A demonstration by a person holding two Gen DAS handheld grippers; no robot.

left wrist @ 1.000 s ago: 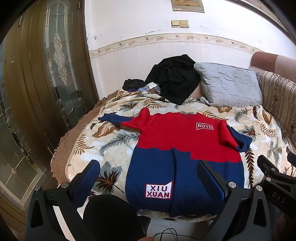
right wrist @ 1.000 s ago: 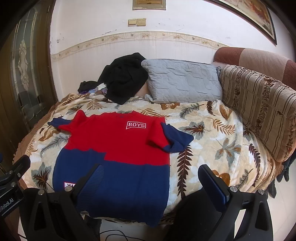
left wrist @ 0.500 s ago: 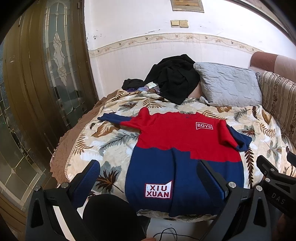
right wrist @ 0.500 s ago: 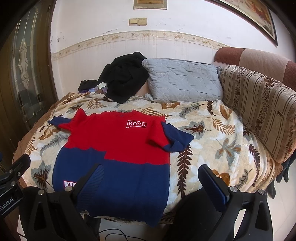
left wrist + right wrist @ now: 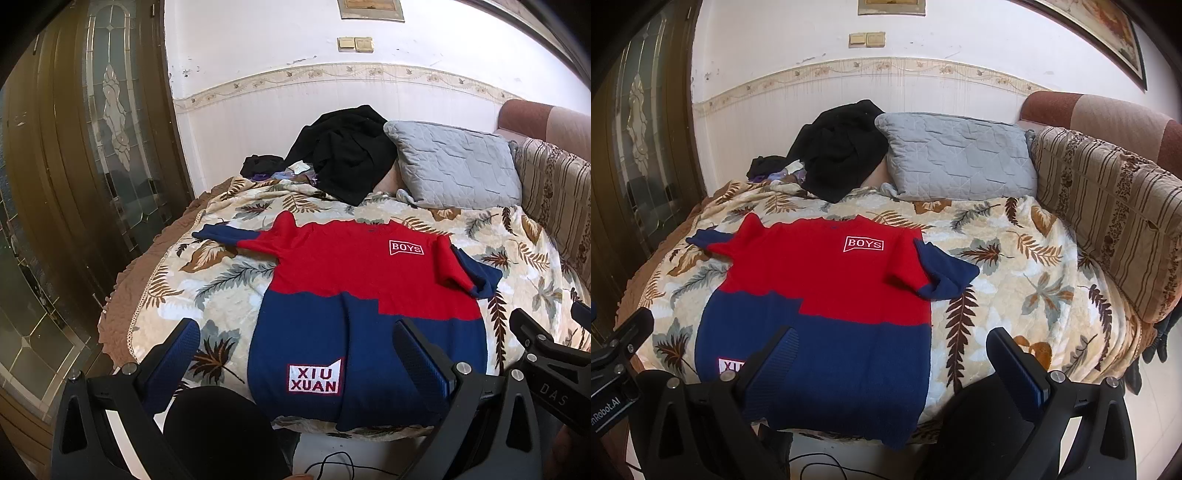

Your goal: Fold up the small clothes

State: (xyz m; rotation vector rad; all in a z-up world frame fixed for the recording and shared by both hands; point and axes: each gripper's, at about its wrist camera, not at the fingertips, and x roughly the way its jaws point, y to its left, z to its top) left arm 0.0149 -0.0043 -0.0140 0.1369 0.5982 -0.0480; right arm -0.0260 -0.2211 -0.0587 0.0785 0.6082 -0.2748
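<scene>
We hold both claws, left (image 5: pixel 295 354) and right (image 5: pixel 890 358), wide open and empty above the sweater's (image 5: pixel 362 295) hem, spread flat ahead for folding

Leaf-print blanket (image 5: pixel 1015 258) in cream, brown and grey, covering the bed. Grey quilted pillow (image 5: pixel 956 158) at the head, against the wall. Black garment (image 5: pixel 842 155) heaped just beside the pillow. Striped brown cushion (image 5: pixel 1108 221) along the side. Wooden door with leaded glass panel (image 5: pixel 114 110). Two wall switches (image 5: pixel 867 39).
</scene>
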